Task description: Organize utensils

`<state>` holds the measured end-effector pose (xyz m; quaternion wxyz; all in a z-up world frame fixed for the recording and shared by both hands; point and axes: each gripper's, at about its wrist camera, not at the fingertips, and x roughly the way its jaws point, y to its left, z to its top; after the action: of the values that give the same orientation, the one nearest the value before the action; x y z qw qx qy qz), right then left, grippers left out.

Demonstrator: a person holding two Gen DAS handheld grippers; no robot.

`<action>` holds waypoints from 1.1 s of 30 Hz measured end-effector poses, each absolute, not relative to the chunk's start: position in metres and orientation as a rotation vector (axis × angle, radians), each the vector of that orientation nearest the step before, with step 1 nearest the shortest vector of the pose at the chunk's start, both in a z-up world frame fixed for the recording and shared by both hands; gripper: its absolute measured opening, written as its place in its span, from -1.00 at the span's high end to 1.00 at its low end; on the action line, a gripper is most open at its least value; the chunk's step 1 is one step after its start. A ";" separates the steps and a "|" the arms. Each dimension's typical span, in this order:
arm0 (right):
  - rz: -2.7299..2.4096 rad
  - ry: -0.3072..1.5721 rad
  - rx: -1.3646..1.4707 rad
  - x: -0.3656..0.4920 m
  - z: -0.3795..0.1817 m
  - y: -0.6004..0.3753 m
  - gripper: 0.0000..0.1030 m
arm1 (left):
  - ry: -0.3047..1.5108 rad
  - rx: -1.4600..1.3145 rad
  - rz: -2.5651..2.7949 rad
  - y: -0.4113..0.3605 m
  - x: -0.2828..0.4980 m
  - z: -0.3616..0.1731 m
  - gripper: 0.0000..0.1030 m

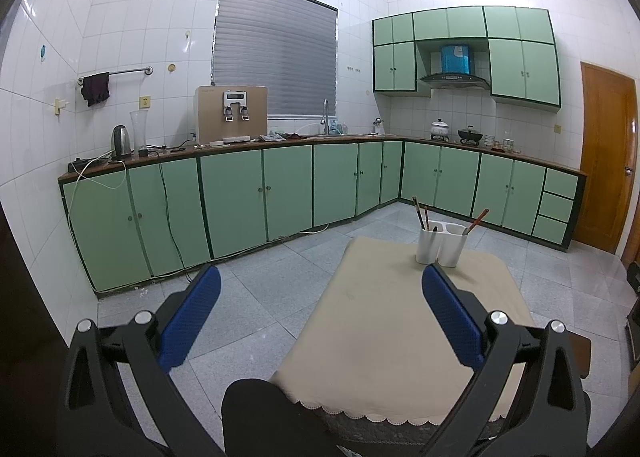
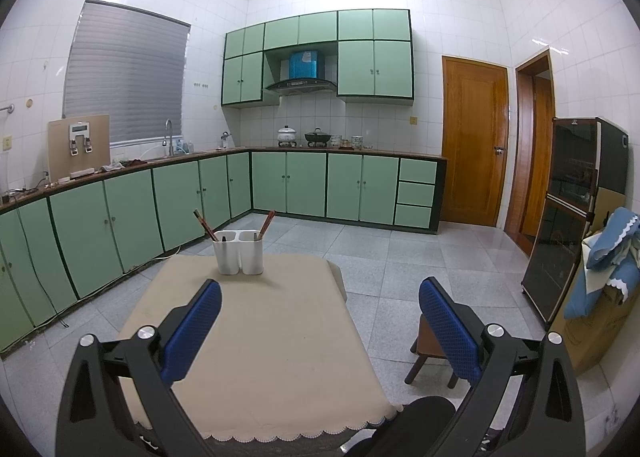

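Note:
A white two-cup utensil holder stands at the far end of a table with a beige cloth. Dark chopsticks lean in its left cup, and reddish ones lean in its right cup. My left gripper is held open above the table's near left side, nothing between its blue pads. My right gripper is also open and empty, above the table's near right side. Both are well short of the holder.
Green cabinets line the left and far walls under a counter with a kettle and a water dispenser. A small wooden stool stands right of the table. A dark cabinet and cloth-covered boxes stand at the right. A person's dark knee is at the near edge.

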<state>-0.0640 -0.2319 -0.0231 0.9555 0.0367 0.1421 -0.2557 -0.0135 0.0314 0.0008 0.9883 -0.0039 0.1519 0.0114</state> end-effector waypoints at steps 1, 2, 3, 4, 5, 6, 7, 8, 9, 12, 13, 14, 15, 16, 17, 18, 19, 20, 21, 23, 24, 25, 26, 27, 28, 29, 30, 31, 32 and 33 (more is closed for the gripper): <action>-0.519 0.288 0.074 -0.064 -0.023 -0.232 -0.88 | 0.305 -0.008 0.022 0.031 -0.013 0.001 -0.90; -0.519 0.289 0.075 -0.064 -0.023 -0.232 -0.88 | 0.305 -0.008 0.022 0.031 -0.013 0.001 -0.90; -0.519 0.289 0.076 -0.064 -0.023 -0.232 -0.88 | 0.305 -0.008 0.023 0.031 -0.014 0.001 -0.90; -0.519 0.289 0.075 -0.064 -0.023 -0.232 -0.88 | 0.305 -0.008 0.023 0.031 -0.014 0.001 -0.90; -0.519 0.289 0.074 -0.064 -0.023 -0.232 -0.88 | 0.304 -0.008 0.023 0.031 -0.014 0.001 -0.90; -0.519 0.289 0.075 -0.064 -0.023 -0.232 -0.88 | 0.304 -0.007 0.023 0.031 -0.013 0.001 -0.90; -0.518 0.289 0.075 -0.064 -0.023 -0.232 -0.88 | 0.304 -0.008 0.022 0.031 -0.013 0.000 -0.90; -0.519 0.289 0.075 -0.065 -0.023 -0.232 -0.88 | 0.304 -0.008 0.022 0.031 -0.013 0.000 -0.90; -0.519 0.289 0.075 -0.065 -0.023 -0.232 -0.88 | 0.304 -0.008 0.021 0.031 -0.012 0.000 -0.90; -0.518 0.290 0.076 -0.065 -0.023 -0.232 -0.88 | 0.305 -0.008 0.021 0.031 -0.012 0.000 -0.90; -0.519 0.290 0.075 -0.065 -0.023 -0.232 -0.88 | 0.305 -0.008 0.020 0.031 -0.013 0.000 -0.90; -0.519 0.290 0.075 -0.065 -0.023 -0.232 -0.88 | 0.305 -0.007 0.019 0.030 -0.013 0.000 -0.90; -0.518 0.290 0.075 -0.065 -0.023 -0.232 -0.88 | 0.305 -0.007 0.019 0.031 -0.013 0.000 -0.90; -0.518 0.291 0.075 -0.065 -0.023 -0.232 -0.88 | 0.305 -0.007 0.019 0.030 -0.013 0.000 -0.90; -0.518 0.291 0.075 -0.065 -0.023 -0.232 -0.88 | 0.305 -0.008 0.019 0.030 -0.013 -0.001 -0.90; -0.518 0.290 0.075 -0.065 -0.023 -0.232 -0.88 | 0.305 -0.007 0.019 0.031 -0.012 0.000 -0.90; -0.519 0.290 0.075 -0.065 -0.023 -0.232 -0.88 | 0.305 -0.007 0.018 0.031 -0.012 0.000 -0.90; -0.518 0.292 0.076 -0.064 -0.023 -0.232 -0.88 | 0.304 -0.007 0.018 0.031 -0.012 0.000 -0.90; -0.518 0.291 0.076 -0.065 -0.023 -0.232 -0.88 | 0.304 -0.007 0.018 0.031 -0.012 0.000 -0.90; -0.518 0.291 0.076 -0.065 -0.024 -0.232 -0.88 | 0.306 -0.007 0.018 0.031 -0.012 -0.001 -0.90; -0.518 0.292 0.076 -0.065 -0.024 -0.232 -0.88 | 0.306 -0.008 0.017 0.031 -0.012 0.000 -0.90; -0.518 0.292 0.076 -0.065 -0.024 -0.232 -0.88 | 0.305 -0.008 0.018 0.031 -0.012 0.000 -0.90; -0.518 0.292 0.076 -0.065 -0.024 -0.232 -0.88 | 0.304 -0.007 0.018 0.031 -0.013 0.000 -0.90; -0.518 0.292 0.076 -0.065 -0.024 -0.232 -0.88 | 0.304 -0.007 0.018 0.031 -0.012 0.000 -0.90; -0.518 0.292 0.077 -0.065 -0.024 -0.232 -0.88 | 0.305 -0.007 0.018 0.032 -0.012 0.000 -0.90; -0.517 0.293 0.077 -0.065 -0.024 -0.232 -0.88 | 0.304 -0.007 0.018 0.031 -0.012 0.000 -0.90; -0.516 0.293 0.077 -0.065 -0.024 -0.232 -0.88 | 0.305 -0.008 0.017 0.032 -0.012 0.000 -0.90; -0.516 0.293 0.077 -0.065 -0.024 -0.232 -0.88 | 0.305 -0.009 0.018 0.032 -0.012 0.000 -0.90; -0.515 0.294 0.077 -0.065 -0.025 -0.232 -0.88 | 0.305 -0.009 0.017 0.032 -0.013 -0.001 -0.90; -0.515 0.295 0.077 -0.065 -0.025 -0.232 -0.88 | 0.305 -0.007 0.018 0.032 -0.012 0.000 -0.90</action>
<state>-0.0646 -0.2319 -0.0253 0.9556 0.0378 0.1455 -0.2535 -0.0124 0.0318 -0.0003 0.9884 -0.0036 0.1517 0.0090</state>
